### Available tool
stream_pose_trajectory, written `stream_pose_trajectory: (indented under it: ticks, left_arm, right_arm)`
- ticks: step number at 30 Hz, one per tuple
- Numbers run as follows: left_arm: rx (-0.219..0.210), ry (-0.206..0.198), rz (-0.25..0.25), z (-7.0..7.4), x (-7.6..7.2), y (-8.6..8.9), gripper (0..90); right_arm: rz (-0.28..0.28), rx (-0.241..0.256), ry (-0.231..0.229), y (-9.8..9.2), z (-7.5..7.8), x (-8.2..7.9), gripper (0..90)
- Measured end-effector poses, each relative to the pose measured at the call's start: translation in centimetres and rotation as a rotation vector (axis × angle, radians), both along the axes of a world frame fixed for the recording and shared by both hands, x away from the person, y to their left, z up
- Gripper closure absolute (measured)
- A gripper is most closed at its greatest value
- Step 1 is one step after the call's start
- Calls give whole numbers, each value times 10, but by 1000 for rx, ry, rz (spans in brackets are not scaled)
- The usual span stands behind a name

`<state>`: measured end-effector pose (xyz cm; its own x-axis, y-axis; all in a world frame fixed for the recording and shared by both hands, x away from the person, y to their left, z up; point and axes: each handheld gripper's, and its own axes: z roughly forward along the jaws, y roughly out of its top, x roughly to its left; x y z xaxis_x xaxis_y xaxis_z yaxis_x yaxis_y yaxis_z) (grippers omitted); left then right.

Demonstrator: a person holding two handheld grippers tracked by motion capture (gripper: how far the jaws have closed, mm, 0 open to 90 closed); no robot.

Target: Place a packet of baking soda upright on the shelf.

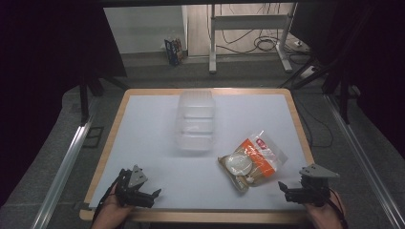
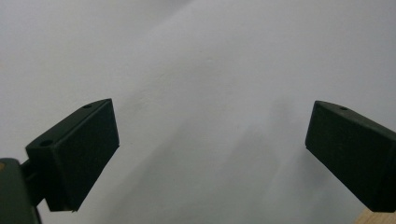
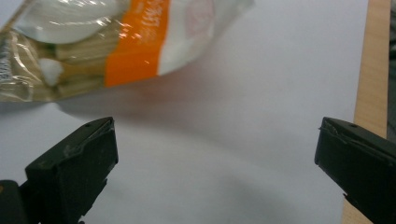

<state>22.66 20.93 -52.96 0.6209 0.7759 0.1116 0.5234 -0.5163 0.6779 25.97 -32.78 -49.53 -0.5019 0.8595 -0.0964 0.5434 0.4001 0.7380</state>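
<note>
Both grippers released, jaws wide, nothing held. Right gripper point(image 1: 290, 190) nearest the snack bag point(image 1: 252, 161), which lies flat just ahead and left of its jaws; left gripper point(image 1: 145, 194) over bare surface point(image 1: 157, 143). Risk: crinkly film slips or tears if pinched by a corner; contents could crush. Clear container point(image 1: 196, 120) farther ahead, light, easily shoved. Count: 2 grippers, 1 bag, 1 container

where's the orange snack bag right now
In the high view the orange snack bag lies flat on the right side of the table, just front-right of the clear plastic container and ahead of the right tongs.
</note>
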Motion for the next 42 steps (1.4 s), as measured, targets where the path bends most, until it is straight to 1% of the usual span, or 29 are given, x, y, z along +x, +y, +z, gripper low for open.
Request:
stream_pose_trajectory:
  ticks: [2,4,7,11,16,22,27,37,42]
  left_arm:
    - [-7,-1,2,0,0,1,28]
    - [-18,0,7,0,0,2,28]
    - [-14,-2,3,1,-1,3,28]
    - [-4,-5,0,0,-1,1,28]
    - [-12,-2,2,1,-1,2,28]
    - [-8,-3,-1,1,0,2,28]
    - [-11,-3,1,0,0,2,28]
    - [-6,-3,-1,0,0,2,28]
    - [-5,-2,0,0,0,2,29]
  right_arm:
    - [-8,0,10,-3,-1,3,0]
    - [-11,18,31,-5,-3,6,0]
    - [-13,33,54,-6,-6,6,0]
    - [-8,28,50,-4,-5,5,0]
    - [-3,27,61,-3,-6,5,0]
    - [-2,30,56,-4,-5,5,0]
    - [-1,31,61,-3,-6,5,0]
    - [-9,54,43,-3,-3,5,0]
    - [-12,48,32,-1,-1,7,0]
